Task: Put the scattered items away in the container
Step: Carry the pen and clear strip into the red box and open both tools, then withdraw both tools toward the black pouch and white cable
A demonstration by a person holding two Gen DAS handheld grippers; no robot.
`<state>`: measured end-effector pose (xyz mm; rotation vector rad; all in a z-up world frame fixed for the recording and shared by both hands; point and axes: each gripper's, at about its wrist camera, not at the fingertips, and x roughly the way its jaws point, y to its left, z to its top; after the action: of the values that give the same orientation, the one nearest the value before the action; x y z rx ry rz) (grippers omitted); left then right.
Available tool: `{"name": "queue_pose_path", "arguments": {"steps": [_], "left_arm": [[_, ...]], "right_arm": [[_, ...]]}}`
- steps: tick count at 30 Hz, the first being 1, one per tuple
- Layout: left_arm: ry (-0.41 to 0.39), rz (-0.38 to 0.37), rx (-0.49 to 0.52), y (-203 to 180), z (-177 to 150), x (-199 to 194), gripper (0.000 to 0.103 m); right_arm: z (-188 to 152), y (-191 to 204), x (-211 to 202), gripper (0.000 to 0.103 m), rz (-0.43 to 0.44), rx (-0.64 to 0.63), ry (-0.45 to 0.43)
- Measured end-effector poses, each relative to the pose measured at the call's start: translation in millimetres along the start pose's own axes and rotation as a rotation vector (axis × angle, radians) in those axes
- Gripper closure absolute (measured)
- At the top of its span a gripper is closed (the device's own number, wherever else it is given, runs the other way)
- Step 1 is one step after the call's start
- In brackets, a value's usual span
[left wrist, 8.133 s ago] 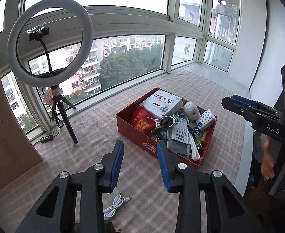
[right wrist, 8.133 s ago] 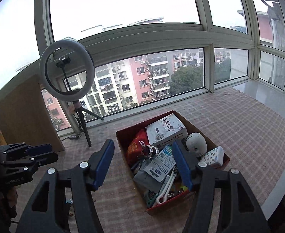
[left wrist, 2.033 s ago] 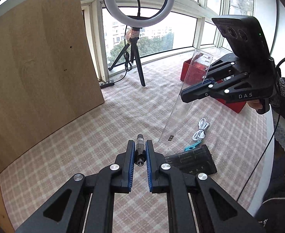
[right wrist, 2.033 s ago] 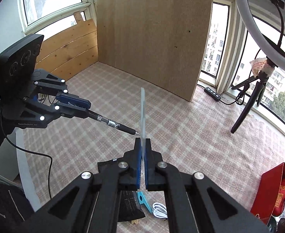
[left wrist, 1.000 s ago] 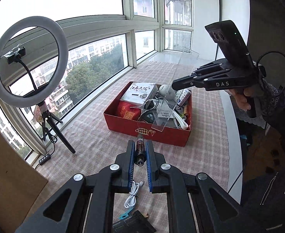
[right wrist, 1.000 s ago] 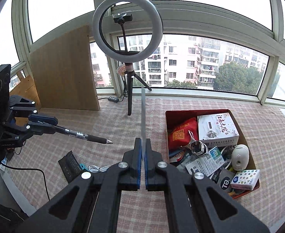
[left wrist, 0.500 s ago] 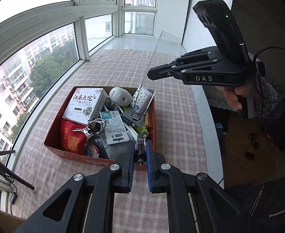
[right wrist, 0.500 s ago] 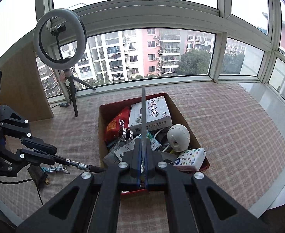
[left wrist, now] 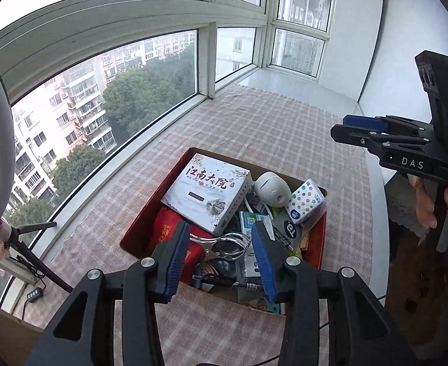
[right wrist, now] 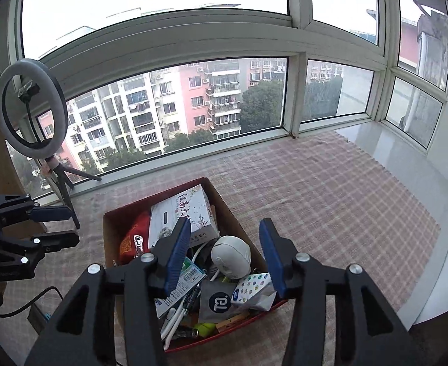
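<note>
The red cardboard box (left wrist: 138, 234) sits on the checked cloth, also in the right wrist view (right wrist: 109, 228). It holds a white printed carton (left wrist: 207, 192), a white round camera (left wrist: 271, 189), a dotted tissue pack (left wrist: 304, 199), metal tongs (left wrist: 224, 242) and a black pen (left wrist: 233, 283) near its front wall. My left gripper (left wrist: 220, 259) is open and empty above the box's near edge. My right gripper (right wrist: 225, 253) is open and empty above the box; it also shows in the left wrist view (left wrist: 361, 128). No clear sheet is visible.
A ring light on a tripod (right wrist: 30, 109) stands at the window to the left. A black item and a cable (right wrist: 37, 311) lie on the cloth left of the box. The cloth ends at a white ledge (right wrist: 406, 164) on the right.
Both grippers opened over the box. The left let go of the pen, which now lies in the box. The right let go of the clear sheet.
</note>
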<state>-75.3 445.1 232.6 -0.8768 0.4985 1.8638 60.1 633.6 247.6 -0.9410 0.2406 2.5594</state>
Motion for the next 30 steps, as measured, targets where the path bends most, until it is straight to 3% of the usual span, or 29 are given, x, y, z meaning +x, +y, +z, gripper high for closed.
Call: {"name": "queue_pose_path", "arguments": {"steps": [13, 17, 30], "left_arm": [[0.033, 0.042, -0.021, 25, -38, -11, 0.063], [0.027, 0.062, -0.04, 32, -53, -26, 0.063], [0.042, 0.189, -0.133, 67, -176, -108, 0.062]], "right_arm": [[-38, 44, 11, 0.056, 0.098, -0.025, 0.067], [-53, 72, 0, 0.049, 0.111, -0.063, 0.06], [-98, 146, -17, 0.046, 0.26, -0.125, 0.078]]}}
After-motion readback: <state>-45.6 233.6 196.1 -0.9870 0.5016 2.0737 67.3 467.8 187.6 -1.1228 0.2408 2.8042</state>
